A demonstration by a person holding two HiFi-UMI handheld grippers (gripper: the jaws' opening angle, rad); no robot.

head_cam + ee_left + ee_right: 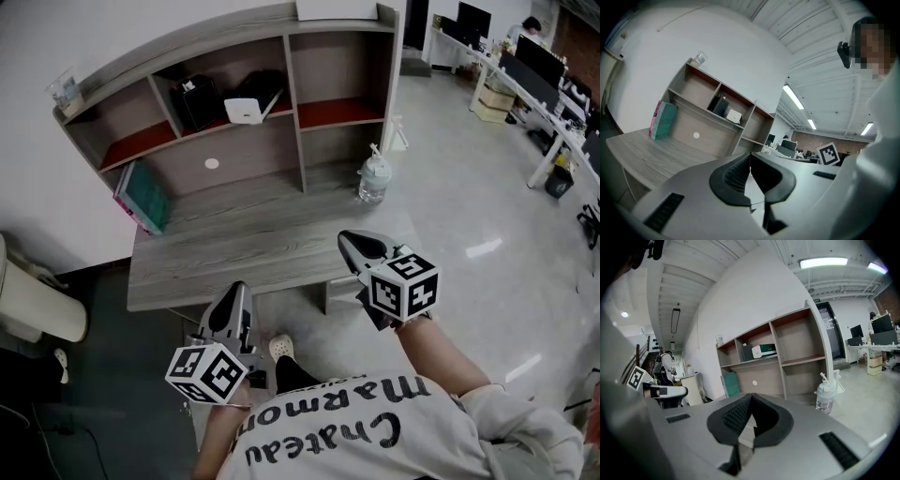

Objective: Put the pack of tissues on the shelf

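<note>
A person stands at a grey wooden desk [244, 246] with a shelf unit [293, 89] at its back, holding a gripper in each hand. The left gripper [233, 292] is held just in front of the desk's near edge, its jaws pressed together with nothing between them. The right gripper [351, 242] is at the desk's near right corner, its jaws also together and empty. The pack of tissues [142, 197], teal with a pink edge, stands on the desk at the far left, leaning against the shelf unit, well apart from both grippers. A plastic bottle [374, 178] stands at the desk's right end.
</note>
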